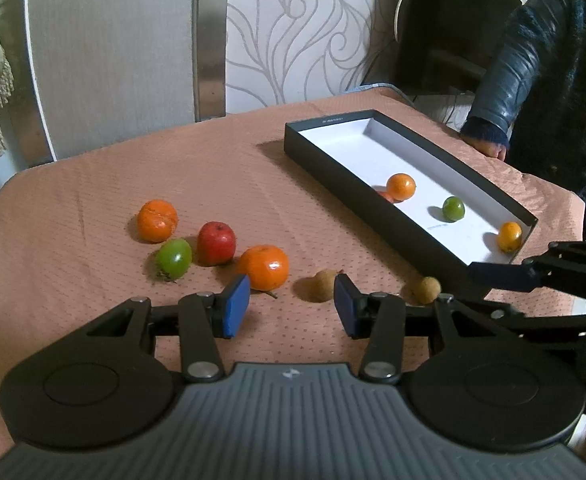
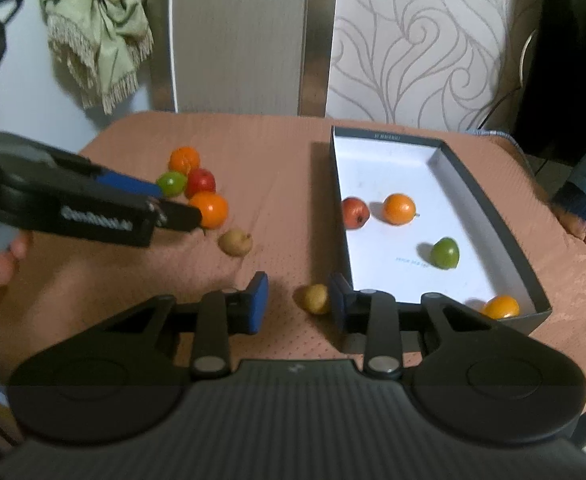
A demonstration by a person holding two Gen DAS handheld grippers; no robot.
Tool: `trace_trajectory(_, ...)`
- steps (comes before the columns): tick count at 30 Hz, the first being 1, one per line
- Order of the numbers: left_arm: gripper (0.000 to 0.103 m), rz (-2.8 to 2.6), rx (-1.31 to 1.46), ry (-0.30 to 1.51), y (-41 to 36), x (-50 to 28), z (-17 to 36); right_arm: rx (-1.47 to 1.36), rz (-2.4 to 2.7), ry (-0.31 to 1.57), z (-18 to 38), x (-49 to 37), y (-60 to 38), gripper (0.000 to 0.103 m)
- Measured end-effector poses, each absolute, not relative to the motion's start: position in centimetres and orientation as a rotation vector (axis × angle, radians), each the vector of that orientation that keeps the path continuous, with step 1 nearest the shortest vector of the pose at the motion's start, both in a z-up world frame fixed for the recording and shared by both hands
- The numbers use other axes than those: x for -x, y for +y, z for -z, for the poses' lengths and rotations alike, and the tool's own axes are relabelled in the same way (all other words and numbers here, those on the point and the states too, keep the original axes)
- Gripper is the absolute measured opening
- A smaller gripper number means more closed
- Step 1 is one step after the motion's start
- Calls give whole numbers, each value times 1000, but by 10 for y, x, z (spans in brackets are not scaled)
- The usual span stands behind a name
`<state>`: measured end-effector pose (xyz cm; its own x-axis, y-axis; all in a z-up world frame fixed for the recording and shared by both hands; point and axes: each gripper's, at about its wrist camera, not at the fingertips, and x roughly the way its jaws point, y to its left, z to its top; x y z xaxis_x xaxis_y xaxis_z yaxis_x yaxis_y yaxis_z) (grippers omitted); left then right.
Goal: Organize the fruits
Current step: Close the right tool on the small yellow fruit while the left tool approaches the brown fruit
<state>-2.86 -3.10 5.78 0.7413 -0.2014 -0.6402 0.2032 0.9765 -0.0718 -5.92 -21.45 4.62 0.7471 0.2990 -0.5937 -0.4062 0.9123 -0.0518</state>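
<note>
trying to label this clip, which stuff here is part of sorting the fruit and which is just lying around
Part of the job:
- box holding four fruits
- loose oranges, red apple, green fruit
- two brown fruits on the cloth
- left gripper, right gripper

Just lying about:
- green fringed cloth
- dark sleeve at the table edge

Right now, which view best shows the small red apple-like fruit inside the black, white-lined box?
The right wrist view: the red fruit sits fully visible on the box floor. In the left wrist view the near wall hides all but a sliver.
</note>
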Motion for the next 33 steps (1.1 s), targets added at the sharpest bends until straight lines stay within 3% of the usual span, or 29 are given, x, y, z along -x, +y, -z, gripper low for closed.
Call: trace_trajectory(33, 53, 280, -33, 687, 4, 25, -59, 169, -243, 685, -30, 32, -182, 34)
